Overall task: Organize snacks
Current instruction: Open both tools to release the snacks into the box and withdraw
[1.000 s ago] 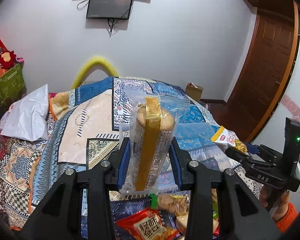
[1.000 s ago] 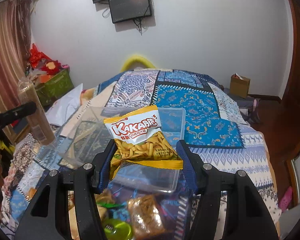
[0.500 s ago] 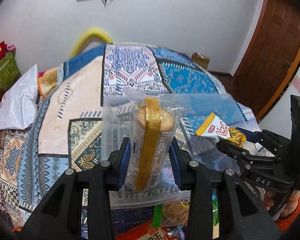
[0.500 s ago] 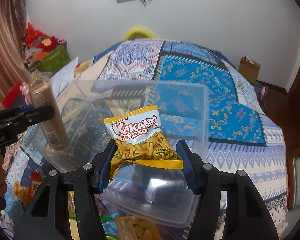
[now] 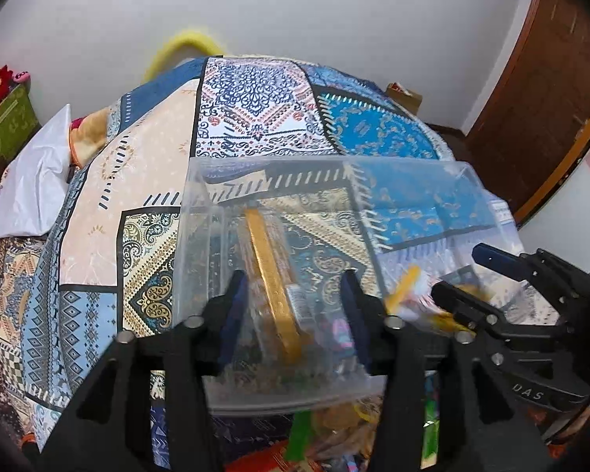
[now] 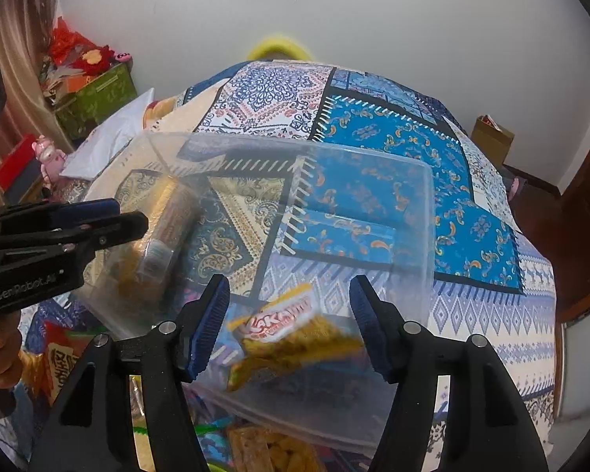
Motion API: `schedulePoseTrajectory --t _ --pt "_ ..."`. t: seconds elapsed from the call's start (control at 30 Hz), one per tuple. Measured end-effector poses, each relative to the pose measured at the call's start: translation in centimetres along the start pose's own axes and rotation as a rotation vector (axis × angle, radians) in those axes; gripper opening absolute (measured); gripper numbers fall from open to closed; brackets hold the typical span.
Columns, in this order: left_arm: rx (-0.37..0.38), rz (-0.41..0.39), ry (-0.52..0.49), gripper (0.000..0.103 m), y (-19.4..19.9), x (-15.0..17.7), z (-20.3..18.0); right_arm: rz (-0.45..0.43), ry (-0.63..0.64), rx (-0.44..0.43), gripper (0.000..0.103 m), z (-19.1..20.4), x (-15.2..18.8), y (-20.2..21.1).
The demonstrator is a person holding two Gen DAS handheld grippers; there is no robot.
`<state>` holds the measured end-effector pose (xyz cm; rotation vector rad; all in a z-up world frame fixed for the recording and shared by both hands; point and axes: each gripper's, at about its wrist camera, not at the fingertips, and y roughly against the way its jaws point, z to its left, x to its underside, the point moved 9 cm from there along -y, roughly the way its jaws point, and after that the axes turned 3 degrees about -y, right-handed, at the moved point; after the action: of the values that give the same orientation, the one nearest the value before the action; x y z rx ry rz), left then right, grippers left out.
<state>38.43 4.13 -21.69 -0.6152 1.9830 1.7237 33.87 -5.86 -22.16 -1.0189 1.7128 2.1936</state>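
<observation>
The left gripper (image 5: 293,295) has just been opening, dropping the biscuit roll (image 5: 273,283) between its jaws into the clear box (image 5: 373,165). The right gripper (image 6: 291,318) is likewise opening, releasing the chip bag (image 6: 291,334). Next, both need lifting clear.

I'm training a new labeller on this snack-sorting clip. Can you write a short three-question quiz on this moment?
1. True or false: the biscuit roll is clamped by the left hand-held gripper.
2. What lies between the right hand-held gripper pads? A) chips bag B) green jar C) cup
3. Fill in: both snacks are over the clear ____.

Key: 1 false, the jaws have just been opening and the pads stand clear; 2 A; 3 box.
</observation>
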Motion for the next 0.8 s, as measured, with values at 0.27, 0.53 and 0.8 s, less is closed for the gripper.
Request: schedulePoseTrajectory --t 0.27,0.53,0.8 --pt "0.005 -0.054 -0.051 0.055 4.5 0.2 -1.1 -0.054 -0.028 -0.024 0.066 0.2 -0.6 3.8" --pt "-0.011 -0.083 -0.119 0.063 10.3 3.2 -1.9 -0.109 -0.027 -0.005 0.066 0.3 0.9 9.2" --pt "-0.018 -0.055 -0.102 0.065 13.6 8.0 -1.6 -0.14 -0.029 0.002 0.075 0.5 4.2 13.8"
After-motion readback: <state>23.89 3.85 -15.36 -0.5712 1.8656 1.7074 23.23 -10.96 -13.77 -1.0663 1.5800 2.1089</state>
